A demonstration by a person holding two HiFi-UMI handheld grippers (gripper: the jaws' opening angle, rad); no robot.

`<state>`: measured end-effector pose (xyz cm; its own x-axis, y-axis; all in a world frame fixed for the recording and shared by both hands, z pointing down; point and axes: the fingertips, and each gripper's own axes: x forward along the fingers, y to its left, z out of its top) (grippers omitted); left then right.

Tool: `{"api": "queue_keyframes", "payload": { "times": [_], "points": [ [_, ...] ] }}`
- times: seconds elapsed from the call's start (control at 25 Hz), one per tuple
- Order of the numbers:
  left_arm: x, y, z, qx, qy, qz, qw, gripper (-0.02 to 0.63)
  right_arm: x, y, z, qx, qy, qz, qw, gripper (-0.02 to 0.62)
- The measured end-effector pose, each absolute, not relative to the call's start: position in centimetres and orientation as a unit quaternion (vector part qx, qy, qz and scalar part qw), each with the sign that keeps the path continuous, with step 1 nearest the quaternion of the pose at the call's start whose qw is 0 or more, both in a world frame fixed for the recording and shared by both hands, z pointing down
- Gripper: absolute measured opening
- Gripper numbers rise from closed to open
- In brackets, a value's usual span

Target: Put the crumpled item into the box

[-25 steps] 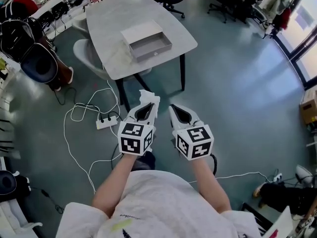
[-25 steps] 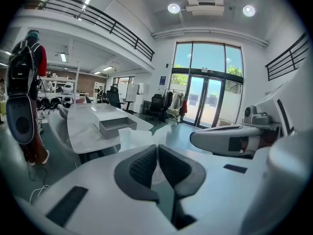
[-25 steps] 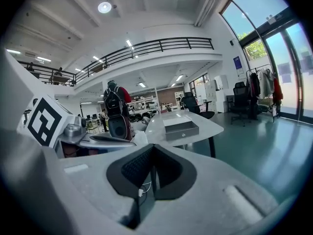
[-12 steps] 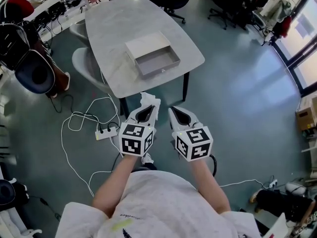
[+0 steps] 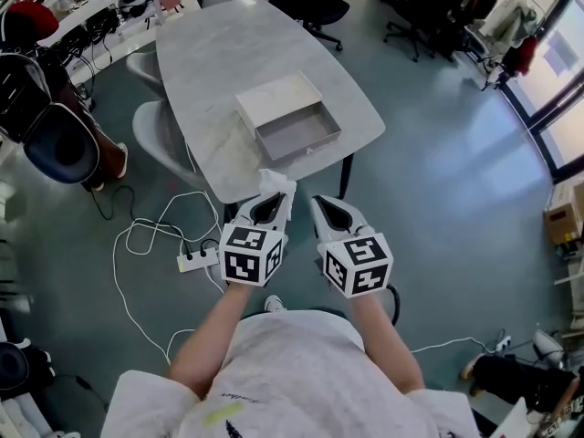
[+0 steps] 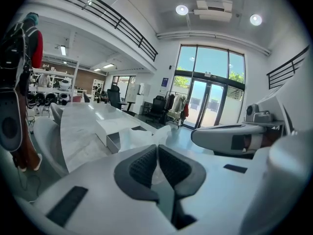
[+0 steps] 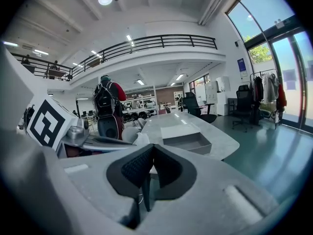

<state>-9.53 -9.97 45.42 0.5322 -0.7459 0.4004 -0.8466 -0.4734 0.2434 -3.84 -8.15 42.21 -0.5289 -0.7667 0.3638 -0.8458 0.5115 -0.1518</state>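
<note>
Clearly the left claw (image 5: pixel 274 199) is clamped shut on the crumpled item (image 5: pixel 276 181), a white wad sticking out past its tips toward 12 o'clock. In the left gripper view the dark ribbed pads (image 6: pixel 142 165) press together with the wad (image 6: pixel 139 137) bunched just beyond them. The right claw (image 5: pixel 321 203) is held just beside it, at 3 o'clock. Its jaws are closed tight against each other with nothing between them, as the right gripper view shows (image 7: pixel 151 152).

Both claws hang over the floor (image 5: pixel 438 172), just short of the near edge of the grey worktop (image 5: pixel 210 71). The box (image 5: pixel 290 128), shallow and open-topped with a grey inside, rests on the worktop near that edge, at 12 o'clock from the claws. The crumpled item is apart from the box and not over it. From the right gripper view the box (image 7: pixel 188 141) sits ahead at about 1 o'clock, and the wad (image 7: pixel 142 140) shows at 11 o'clock.

On the floor at 8 o'clock from the left claw lies a white power strip (image 5: pixel 196 259) with a looping white cable (image 5: pixel 137 235). A black office chair (image 5: pixel 315 3) stands past the worktop's far end.
</note>
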Motion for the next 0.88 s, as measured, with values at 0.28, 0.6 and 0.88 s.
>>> {"api": "queue_keyframes", "payload": {
  "times": [0.28, 0.6, 0.88],
  "points": [
    [-9.4, -12.4, 45.9, 0.849, -0.469, 0.131, 0.207, 0.018, -3.9, -11.0, 42.5, 0.463, -0.864, 0.158, 0.121, 0.005],
    [-9.4, -18.2, 47.0, 0.828, -0.500, 0.147, 0.206, 0.018, -4.3, -17.5, 43.7, 0.419, -0.885, 0.163, 0.119, 0.005],
    [-8.0, -23.7, 48.8, 0.801, -0.525, 0.173, 0.228, 0.019, -3.1, -24.0, 44.5, 0.368, -0.903, 0.174, 0.134, 0.005]
  ]
}}
